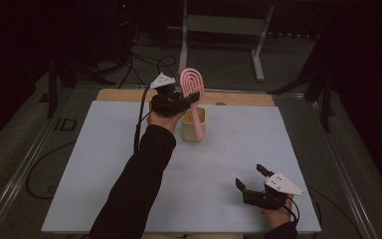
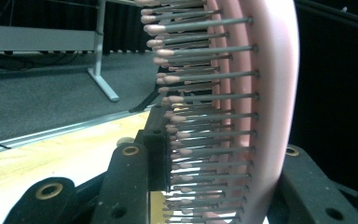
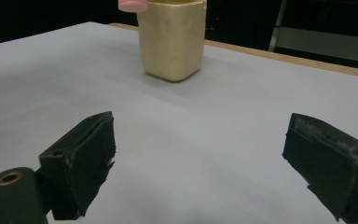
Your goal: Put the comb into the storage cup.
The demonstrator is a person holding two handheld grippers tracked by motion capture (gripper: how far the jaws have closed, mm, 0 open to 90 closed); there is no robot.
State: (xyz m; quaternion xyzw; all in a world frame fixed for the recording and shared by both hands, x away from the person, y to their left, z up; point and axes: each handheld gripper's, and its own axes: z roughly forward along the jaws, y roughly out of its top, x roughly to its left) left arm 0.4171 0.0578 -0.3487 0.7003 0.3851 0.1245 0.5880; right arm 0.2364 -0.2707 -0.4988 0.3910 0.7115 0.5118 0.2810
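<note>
grey mat (image 1: 104,164), brush (image 1: 192,89) over cup (image 1: 189,130)

Pink hairbrush (image 1: 192,89), oval head with looped slots, grey bristles with pale pink tips showing close in the left gripper view (image 2: 205,116). Upright, slightly tilted, head up at 12 o'clock, handle end down at 6 o'clock over the cup's mouth. Cream squarish cup (image 1: 194,125) stands upright on the grey mat, far centre.
</note>
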